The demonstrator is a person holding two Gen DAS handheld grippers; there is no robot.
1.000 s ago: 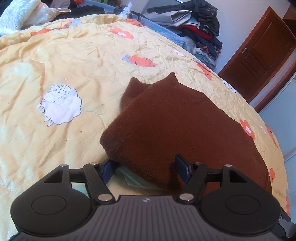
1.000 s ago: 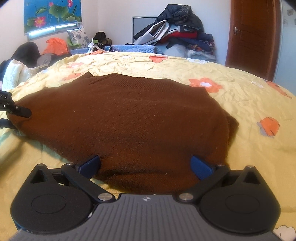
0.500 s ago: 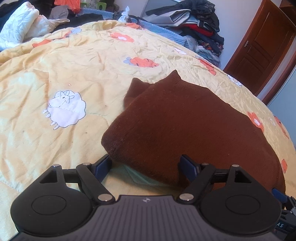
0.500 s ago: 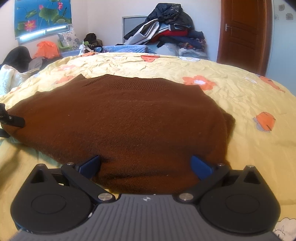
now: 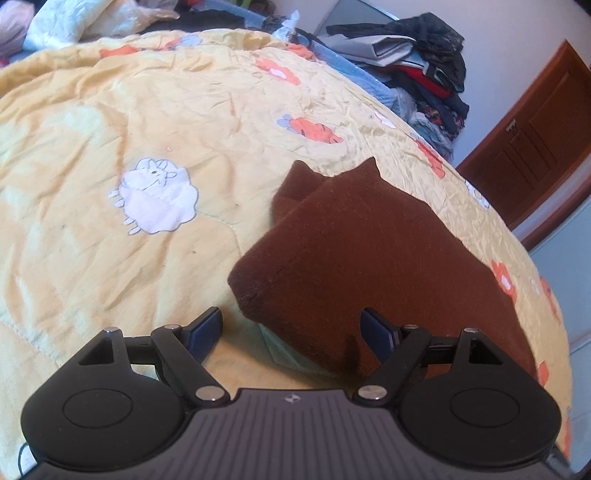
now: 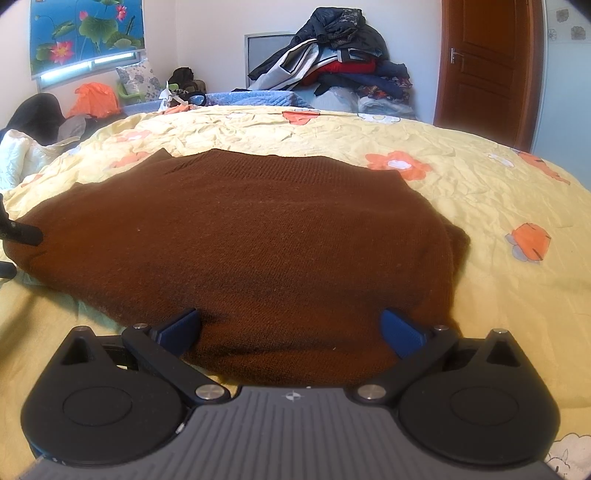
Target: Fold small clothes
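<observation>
On the yellow quilt (image 6: 480, 192), folded brown sweater (image 6: 240, 240), long axis left-right; both tongs (image 5: 293, 328) (image 6: 291, 330) released.

No legible text, numerals or brand names appear in either view. The only mark is a small four-pointed emblem on each gripper's ribbed grey housing (image 5: 291, 398) (image 6: 293, 396), without lettering.

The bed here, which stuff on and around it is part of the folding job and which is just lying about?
Part of the job:
brown sweater
left gripper, open
right gripper, open

Just lying about:
clothes pile
white quilt
orange bag
</observation>
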